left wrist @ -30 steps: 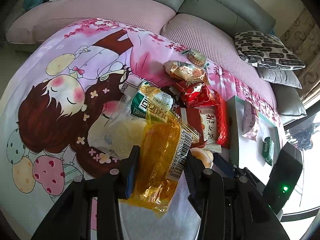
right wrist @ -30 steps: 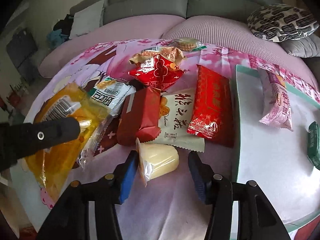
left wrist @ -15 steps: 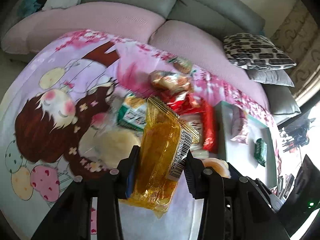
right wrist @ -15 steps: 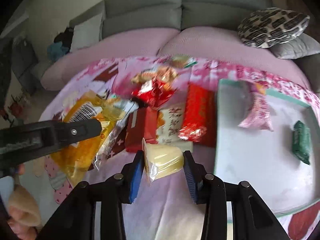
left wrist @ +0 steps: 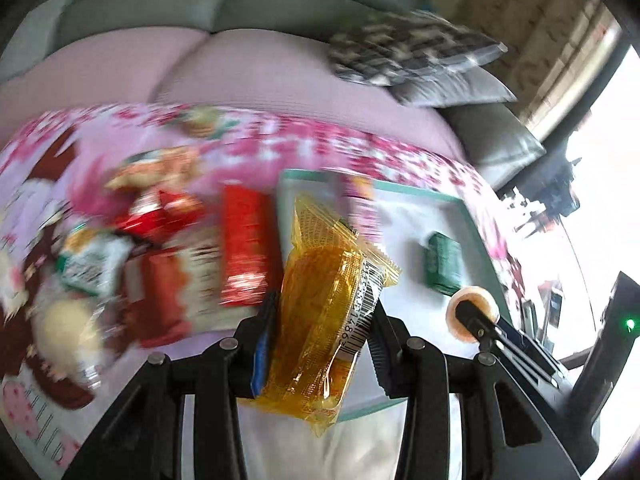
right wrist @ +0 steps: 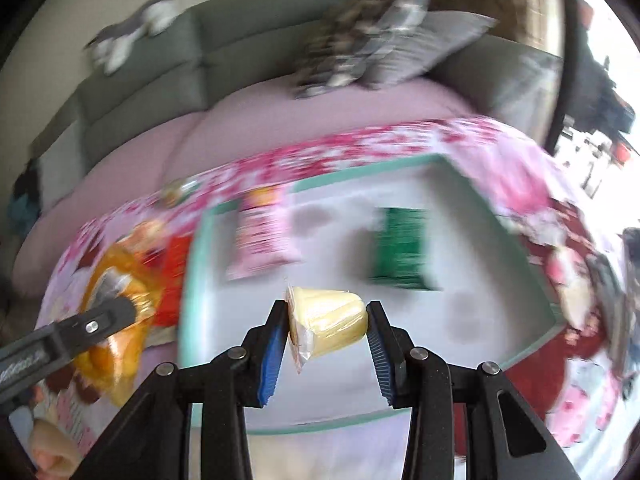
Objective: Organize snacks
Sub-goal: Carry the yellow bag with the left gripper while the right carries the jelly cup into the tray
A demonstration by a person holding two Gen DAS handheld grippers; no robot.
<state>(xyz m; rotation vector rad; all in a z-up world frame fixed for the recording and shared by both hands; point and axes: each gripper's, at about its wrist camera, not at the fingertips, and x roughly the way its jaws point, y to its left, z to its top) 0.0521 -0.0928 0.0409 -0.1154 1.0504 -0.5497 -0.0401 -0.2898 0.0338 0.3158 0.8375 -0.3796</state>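
Left tool (left wrist: 320, 332) clamps an orange snack packet (left wrist: 326, 304); right tool (right wrist: 327, 340) clamps a pale yellow jelly cup (right wrist: 326, 322). Beyond both tools lies the white tray (right wrist: 472, 280), holding pink (right wrist: 262, 246) and green packets (right wrist: 402, 250).

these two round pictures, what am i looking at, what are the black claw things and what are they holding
The black claws are two hand-held grippers; a person holds one in each hand, and each carries a wide-angle camera looking along its fingers. One picture comes from each camera.

The left gripper is shut on a yellow snack packet. The right gripper is shut on a pale yellow jelly cup, lifted over a white tray with a green rim.

In the tray lie a pink packet and a green packet. Beside it, on a pink cartoon cloth, more snacks wait, among them a red packet. A grey sofa stands behind. Everything is blurred by motion.
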